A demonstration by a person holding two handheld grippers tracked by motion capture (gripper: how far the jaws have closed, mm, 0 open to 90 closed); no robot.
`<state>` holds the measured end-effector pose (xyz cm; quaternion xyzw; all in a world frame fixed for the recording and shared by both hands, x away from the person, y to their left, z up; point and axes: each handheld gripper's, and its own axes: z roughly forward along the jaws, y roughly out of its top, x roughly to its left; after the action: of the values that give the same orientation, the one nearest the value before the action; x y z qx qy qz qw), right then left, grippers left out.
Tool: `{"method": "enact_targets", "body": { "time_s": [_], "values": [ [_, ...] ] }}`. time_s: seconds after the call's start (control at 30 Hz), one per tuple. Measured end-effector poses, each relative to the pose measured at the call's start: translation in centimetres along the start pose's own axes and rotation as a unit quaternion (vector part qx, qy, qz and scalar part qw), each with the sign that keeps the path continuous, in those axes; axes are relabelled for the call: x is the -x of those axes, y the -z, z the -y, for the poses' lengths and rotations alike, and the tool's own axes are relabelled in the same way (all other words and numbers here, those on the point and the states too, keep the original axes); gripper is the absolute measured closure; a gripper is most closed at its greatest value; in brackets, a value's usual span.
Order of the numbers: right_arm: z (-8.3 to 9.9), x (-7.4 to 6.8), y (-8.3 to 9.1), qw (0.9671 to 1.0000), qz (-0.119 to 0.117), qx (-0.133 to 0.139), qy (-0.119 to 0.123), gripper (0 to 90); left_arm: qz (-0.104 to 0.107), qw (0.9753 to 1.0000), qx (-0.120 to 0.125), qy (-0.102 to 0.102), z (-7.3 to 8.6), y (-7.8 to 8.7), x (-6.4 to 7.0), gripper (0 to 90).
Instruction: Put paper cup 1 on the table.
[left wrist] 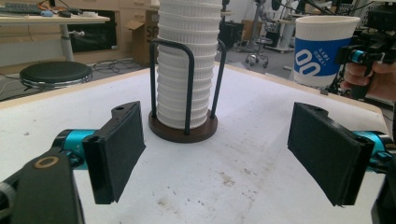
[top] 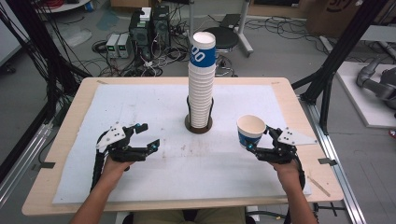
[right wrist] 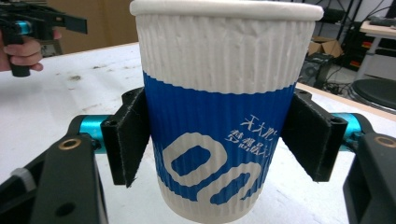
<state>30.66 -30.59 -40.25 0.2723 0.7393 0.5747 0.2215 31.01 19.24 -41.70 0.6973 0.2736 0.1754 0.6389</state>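
A tall stack of white ribbed paper cups (top: 201, 79) stands in a black wire holder on a round dark base (top: 198, 126) at the table's middle; the top cup has a blue band. My right gripper (top: 261, 141) is shut on a single blue-and-white paper cup (top: 251, 131), held upright at the right side; both pads press its sides (right wrist: 215, 116). My left gripper (top: 148, 136) stands open at the left, nothing between its pads (left wrist: 119, 149). The stack (left wrist: 187, 65) rises ahead of it, and the held cup (left wrist: 323, 49) shows at far right.
A white sheet (top: 140, 107) covers the wooden table (top: 60, 140). Black frame posts (top: 341, 51) stand at the right, and computers and cables (top: 144, 32) lie on the floor beyond the far edge. A round stool (top: 224, 37) sits behind the stack.
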Motion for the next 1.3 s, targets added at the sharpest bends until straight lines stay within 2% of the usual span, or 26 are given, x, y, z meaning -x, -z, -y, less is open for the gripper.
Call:
{"method": "enact_targets", "body": {
  "time_s": [0.27,0.57,0.83,0.97,1.1,1.3],
  "values": [
    [0.2,0.7,0.3,0.9997,0.021,0.006,-0.006,28.4,0.004,1.0,-0.004,0.002,0.2,-0.3,0.0,18.5],
    [0.9,2.6,0.0,0.9973,0.068,-0.004,-0.026,28.4,0.005,1.0,-0.006,-0.002,0.1,-0.5,0.4,18.5],
    [1.7,4.4,-0.3,0.9919,0.113,-0.018,-0.055,28.2,0.003,0.9999,-0.009,-0.003,0.1,-0.7,0.5,18.6],
    [2.3,5.2,-0.8,0.9883,0.131,-0.041,-0.066,28.1,0.002,0.9999,-0.012,-0.005,0.1,-0.6,0.5,18.7],
    [2.6,5.6,-1.3,0.9871,0.135,-0.048,-0.071,28.1,0.001,0.9999,-0.012,-0.005,0.2,-0.6,0.5,18.7],
    [3.2,5.9,-2.1,0.9826,0.145,-0.08,-0.084,28.1,0.003,0.9998,-0.017,-0.007,0.2,-0.7,0.5,18.8]
  ]
}}
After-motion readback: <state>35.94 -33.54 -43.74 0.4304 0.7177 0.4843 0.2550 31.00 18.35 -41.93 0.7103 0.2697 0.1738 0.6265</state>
